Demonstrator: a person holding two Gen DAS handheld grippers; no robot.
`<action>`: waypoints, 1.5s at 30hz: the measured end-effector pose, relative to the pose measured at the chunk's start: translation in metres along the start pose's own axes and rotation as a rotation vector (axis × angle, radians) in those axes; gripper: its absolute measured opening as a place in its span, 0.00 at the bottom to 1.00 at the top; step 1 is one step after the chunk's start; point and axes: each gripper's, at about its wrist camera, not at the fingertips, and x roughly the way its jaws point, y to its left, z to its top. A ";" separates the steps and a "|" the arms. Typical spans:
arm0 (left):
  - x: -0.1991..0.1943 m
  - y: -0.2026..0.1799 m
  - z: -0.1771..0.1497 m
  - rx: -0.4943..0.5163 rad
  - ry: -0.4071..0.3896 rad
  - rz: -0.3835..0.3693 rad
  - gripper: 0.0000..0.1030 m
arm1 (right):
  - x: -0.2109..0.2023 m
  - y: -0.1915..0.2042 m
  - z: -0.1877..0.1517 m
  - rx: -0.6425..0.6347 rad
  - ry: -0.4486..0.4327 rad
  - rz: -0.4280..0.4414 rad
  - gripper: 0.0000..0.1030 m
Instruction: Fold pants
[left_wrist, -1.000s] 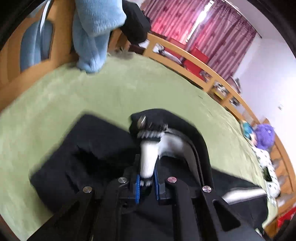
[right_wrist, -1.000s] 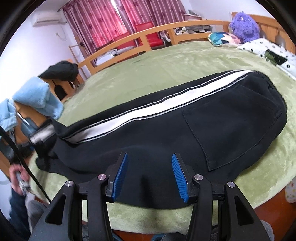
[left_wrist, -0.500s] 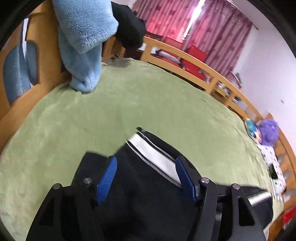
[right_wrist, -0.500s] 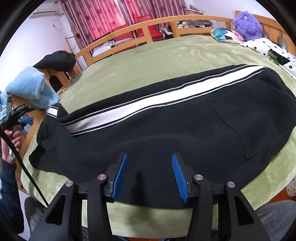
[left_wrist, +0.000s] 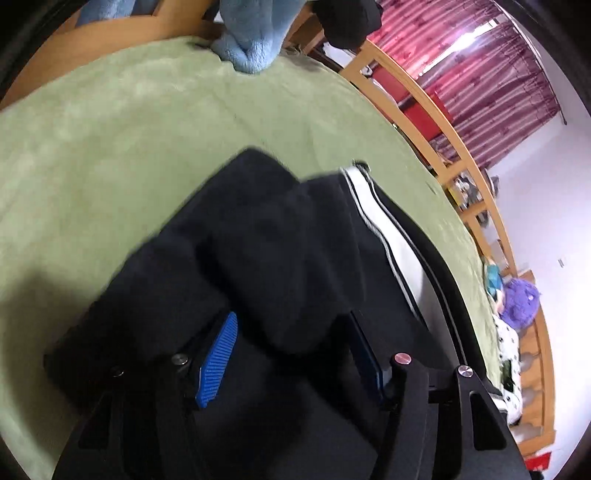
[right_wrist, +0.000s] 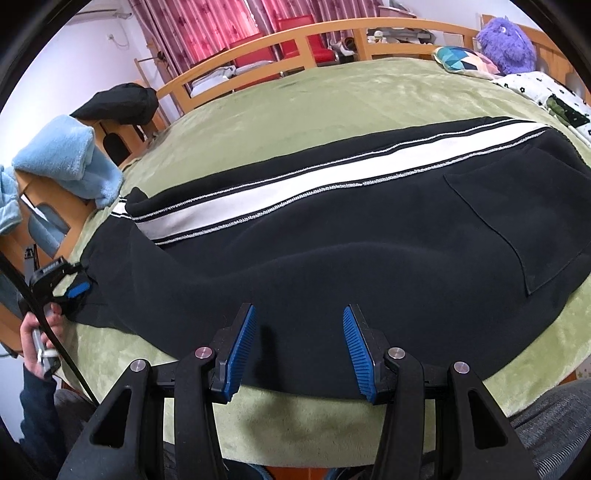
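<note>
Black pants (right_wrist: 351, 251) with a white side stripe (right_wrist: 295, 192) lie lengthwise across the green bed, folded in half with the legs stacked. The cuff end is at the left, the waist and back pocket (right_wrist: 517, 221) at the right. My right gripper (right_wrist: 300, 345) is open and empty, just above the pants' near edge. My left gripper (left_wrist: 291, 354) is open, its jaws either side of a raised fold of black fabric (left_wrist: 288, 266) near the cuffs. It also shows in the right wrist view (right_wrist: 75, 290) at the pants' left end.
A green blanket (right_wrist: 332, 103) covers the bed, with a wooden rail (right_wrist: 332, 31) around it. A light blue towel (right_wrist: 70, 158) and a dark garment (right_wrist: 118, 103) hang on the footboard. A purple plush (right_wrist: 506, 40), a patterned pillow (right_wrist: 465, 61) and dotted bedding (right_wrist: 546, 92) lie at the far right.
My left gripper let go of the white-striped cuff, opened, and has moved down over the lower leg fabric. The pants now lie flatter. My right gripper has stayed open near the front edge.
</note>
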 end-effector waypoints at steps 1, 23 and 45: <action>0.002 -0.002 0.004 0.007 -0.014 0.007 0.56 | 0.000 -0.002 0.000 0.007 0.001 -0.004 0.47; -0.071 0.048 -0.043 -0.090 0.023 0.197 0.13 | -0.024 -0.029 0.016 0.071 -0.077 0.018 0.47; -0.042 -0.072 0.022 0.182 -0.027 0.250 0.53 | 0.102 0.041 0.168 -0.341 -0.004 0.113 0.66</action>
